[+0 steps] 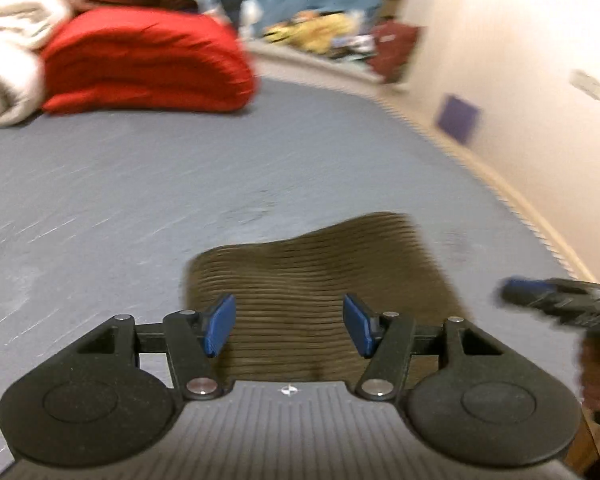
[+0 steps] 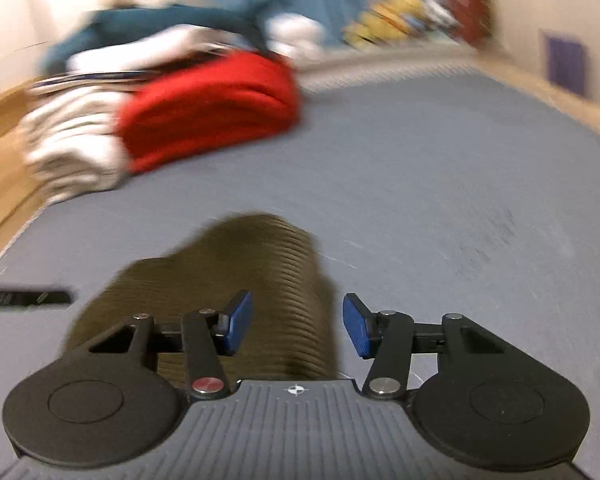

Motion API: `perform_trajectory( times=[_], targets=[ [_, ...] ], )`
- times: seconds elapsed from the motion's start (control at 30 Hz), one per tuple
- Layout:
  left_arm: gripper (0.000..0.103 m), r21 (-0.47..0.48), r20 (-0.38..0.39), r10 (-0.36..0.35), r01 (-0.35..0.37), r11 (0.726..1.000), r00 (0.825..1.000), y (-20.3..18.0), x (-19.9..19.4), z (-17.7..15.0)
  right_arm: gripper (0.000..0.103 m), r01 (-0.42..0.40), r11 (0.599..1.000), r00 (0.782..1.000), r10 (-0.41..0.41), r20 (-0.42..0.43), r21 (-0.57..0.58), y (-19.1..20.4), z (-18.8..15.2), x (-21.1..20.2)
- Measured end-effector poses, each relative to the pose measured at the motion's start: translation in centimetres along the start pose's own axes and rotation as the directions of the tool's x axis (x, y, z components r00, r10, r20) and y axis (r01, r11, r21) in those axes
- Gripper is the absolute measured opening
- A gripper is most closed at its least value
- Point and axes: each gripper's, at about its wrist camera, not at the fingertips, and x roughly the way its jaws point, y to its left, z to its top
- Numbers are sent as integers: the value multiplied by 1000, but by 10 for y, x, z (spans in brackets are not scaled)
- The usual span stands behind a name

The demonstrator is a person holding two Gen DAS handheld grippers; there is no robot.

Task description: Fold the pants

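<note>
A: Status, both units?

B: Left gripper (image 1: 289, 324): jaws apart, nothing clamped. Right gripper (image 2: 297, 327): same, pads clear of cloth. Pants (image 1: 320, 284), brown ribbed corduroy, lie on the grey bed surface (image 1: 140, 184) as a compact folded block. In the left view the block sits ahead of and below the jaws, spanning the gap. In the right view it lies mostly ahead of the left pad; the right pad (image 2: 358, 330) has bare sheet beyond it.

A: Step in hand?

B: Prob. release and check after a fold. Frames are motion-blurred, so whether edges line up can't be confirmed.

A: Procedure if another fold is req'd?

B: 1. Set each gripper on one near corner of the block, one pad over, one under. 2. Close on all layers, not just the top. 3. Lift both ends level, carry away from the jaws toward the far edge, lay flat. 4. Keep clear of the red folded item (image 1: 148, 60) far ahead to the left.

A: Other gripper visible?

B: Yes, in the left view, just right of the jaws.
</note>
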Motion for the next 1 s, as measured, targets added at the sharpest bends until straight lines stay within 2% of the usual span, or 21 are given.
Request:
perform_trajectory(
  times=[0.07, 0.1, 0.13, 0.17, 0.2, 0.27, 0.3, 0.4, 0.5, 0.63, 0.73, 0.83, 0.93, 1.0],
  targets=[
    [61, 3, -34, -77, 77, 997, 996, -7, 3, -12, 53, -87, 994, 994, 82, -76, -63, 10, -6, 10],
    [57, 6, -73, -94, 95, 995, 993, -9, 8, -16, 51, -116, 989, 984, 102, -146, -93, 13, -12, 20],
    [57, 17, -132, -86, 89, 996, 987, -10, 16, -23, 51, -120, 986, 971, 92, -219, -119, 15, -17, 30],
    [50, 36, -231, -46, 56, 998, 972, -7, 31, -32, 51, -103, 983, 955, 54, -292, -155, 16, -25, 41],
    [43, 74, -285, -17, 40, 996, 958, -5, 42, -41, 51, -90, 977, 948, 24, -319, -194, 16, -32, 48],
    [43, 189, -287, 15, 41, 981, 958, -13, 46, -47, 51, -100, 968, 946, 21, -324, -229, 17, -34, 48],
    [43, 190, -290, 18, 39, 981, 957, -16, 44, -44, 51, -107, 970, 944, 30, -328, -220, 18, -29, 47],
    [43, 113, -241, -14, 42, 993, 971, -12, 43, -30, 51, -92, 972, 958, 26, -287, -218, 13, -22, 35],
    [43, 56, -155, 1, 8, 998, 988, 1, 40, -14, 52, -77, 981, 983, 45, -178, -179, 6, -13, 25],
    [43, 3, -132, 57, -57, 998, 990, 7, 48, -7, 53, -4, 998, 999, 2, -40, -59, -5, 11, 35],
    [43, 16, -140, 108, -107, 994, 984, 6, 56, -5, 53, 41, 998, 999, -41, 7, 46, -14, 23, 53],
    [43, 30, -143, 129, -126, 992, 981, 7, 53, -9, 53, 81, 990, 996, -84, 23, 118, -19, 23, 81],
    [43, 33, -141, 131, -128, 991, 981, 8, 50, -11, 53, 118, 984, 992, -122, 21, 133, -15, 22, 103],
    [43, 35, -139, 131, -127, 991, 982, 10, 49, -11, 53, 179, 977, 984, -180, 1, 119, -12, 19, 118]
  ],
)
